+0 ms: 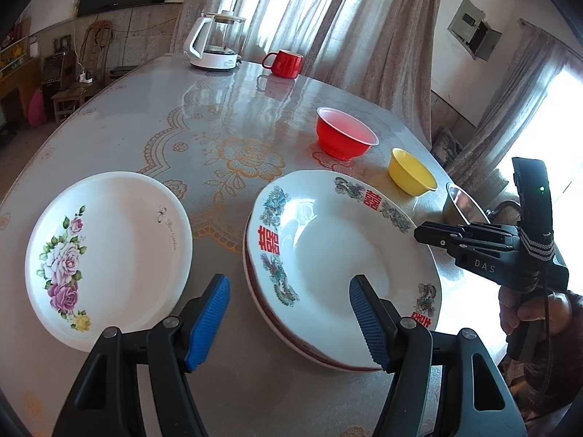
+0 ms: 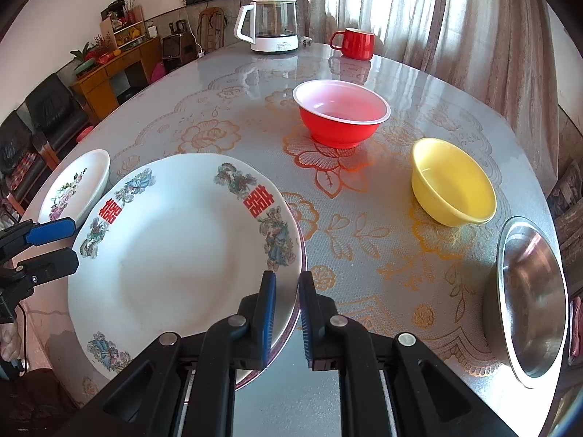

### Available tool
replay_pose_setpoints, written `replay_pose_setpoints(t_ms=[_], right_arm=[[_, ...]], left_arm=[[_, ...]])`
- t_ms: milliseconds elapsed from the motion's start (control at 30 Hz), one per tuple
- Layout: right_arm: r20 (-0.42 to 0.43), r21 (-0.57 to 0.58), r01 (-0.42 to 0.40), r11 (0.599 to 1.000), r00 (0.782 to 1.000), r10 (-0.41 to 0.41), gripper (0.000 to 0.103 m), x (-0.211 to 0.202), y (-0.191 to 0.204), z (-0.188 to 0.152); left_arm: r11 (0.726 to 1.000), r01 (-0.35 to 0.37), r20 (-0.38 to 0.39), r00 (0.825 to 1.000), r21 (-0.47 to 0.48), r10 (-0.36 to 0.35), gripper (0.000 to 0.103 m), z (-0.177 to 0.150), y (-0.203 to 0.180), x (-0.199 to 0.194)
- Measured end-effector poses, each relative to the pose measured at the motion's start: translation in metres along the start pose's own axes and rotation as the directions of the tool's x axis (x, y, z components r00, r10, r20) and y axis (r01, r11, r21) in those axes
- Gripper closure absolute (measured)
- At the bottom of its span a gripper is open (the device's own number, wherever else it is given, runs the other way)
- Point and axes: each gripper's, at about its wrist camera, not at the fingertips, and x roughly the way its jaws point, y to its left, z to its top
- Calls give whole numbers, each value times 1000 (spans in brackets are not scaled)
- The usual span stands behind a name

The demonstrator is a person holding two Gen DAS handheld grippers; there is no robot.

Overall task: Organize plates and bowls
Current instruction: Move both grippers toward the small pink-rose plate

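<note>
Right gripper (image 2: 286, 313) is nearest: its 2 blue pads are clamped on the near rim of the top double-happiness plate (image 2: 175, 255), which sits on a plate w/ a red rim beneath it, so that's a stack of at least 2. Left gripper (image 1: 289, 322) hangs w/ jaws apart, nothing btwn them, over the gap btwn that stack and the rose plate (image 1: 109, 255) lying alone on the table (image 1: 175, 138). Judging by this, the step is settling the top plate square on the stack, then fetching the rose plate. To do it well: keep the rim grip level, let go only once the plate lies flat, don't drag it across the 1 below. Left jaws should slide low onto the rose plate's rim, not its middle. Farther back: steel bowl (image 2: 528, 302) at the right edge, yellow bowl (image 2: 452, 182), red bowl (image 2: 340, 113), all apart, prob. to nest later. Kettle (image 2: 271, 23) and red mug (image 2: 351, 43) at the far edge stay out of it.
</note>
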Motion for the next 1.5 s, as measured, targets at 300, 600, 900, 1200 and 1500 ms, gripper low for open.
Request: replay_pose_setpoints(t_ms=[300, 600, 900, 1200, 1500], right_arm=[[64, -34, -44, 998, 997, 46, 91, -12, 18, 14], [50, -108, -244, 964, 967, 250, 91, -3, 79, 38], [-20, -157, -393, 906, 918, 395, 91, 17, 146, 54], [-46, -142, -400, 905, 916, 398, 86, 38, 176, 68], [-68, -132, -324, 937, 946, 318, 86, 62, 184, 77]], left_arm=[[997, -37, 29, 999, -62, 39, 35, -11, 20, -21], [984, -86, 72, 992, -157, 99, 35, -17, 55, -47], [963, -142, 98, 981, -230, 168, 35, -25, 92, -71], [940, -197, 74, 971, -278, 226, 35, -35, 126, -77], [921, -251, 34, 961, -297, 273, 35, -29, 147, -66]])
